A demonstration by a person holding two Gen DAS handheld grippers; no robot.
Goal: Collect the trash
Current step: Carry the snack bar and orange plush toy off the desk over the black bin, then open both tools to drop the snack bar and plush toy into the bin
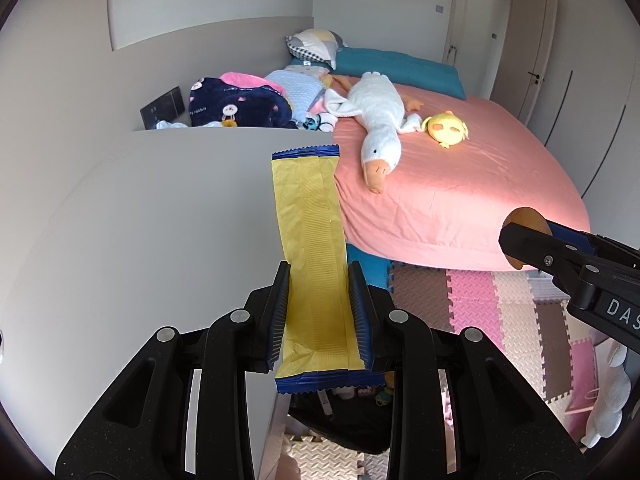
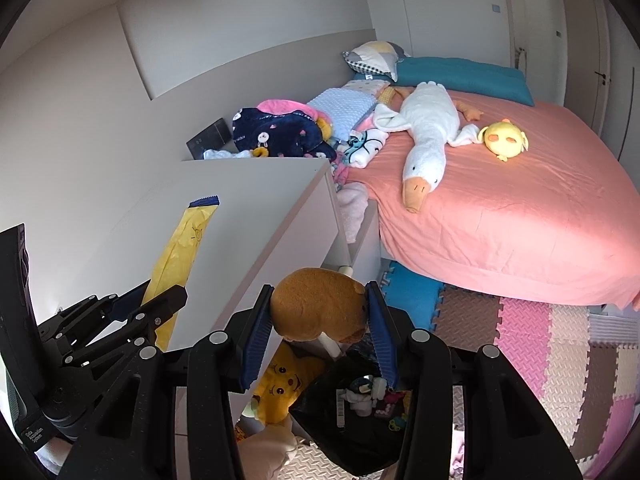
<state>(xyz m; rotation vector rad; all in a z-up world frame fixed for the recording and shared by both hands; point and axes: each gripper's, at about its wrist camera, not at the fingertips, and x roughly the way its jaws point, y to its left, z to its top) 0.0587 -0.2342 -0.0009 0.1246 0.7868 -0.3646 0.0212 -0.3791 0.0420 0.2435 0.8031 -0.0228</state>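
My left gripper [image 1: 320, 312] is shut on a long yellow wrapper with blue ends [image 1: 312, 240], held above the white cabinet top [image 1: 160, 220]. The wrapper also shows in the right wrist view [image 2: 180, 256], with the left gripper [image 2: 148, 300] at the lower left. My right gripper [image 2: 320, 316] is shut on a brown piece of bread-like food [image 2: 320, 304], held above a black trash bag [image 2: 352, 412] that has several scraps in it. The right gripper shows in the left wrist view [image 1: 520, 248] at the right edge. The bag [image 1: 340, 412] lies below the left gripper.
A bed with a pink sheet [image 2: 500, 208] holds a white goose plush [image 2: 428, 136] and a yellow chick plush [image 2: 506, 138]. Folded clothes [image 2: 280, 132] are piled by the cabinet. Foam puzzle mats [image 2: 540, 340] cover the floor. A yellow plush [image 2: 284, 380] lies beside the bag.
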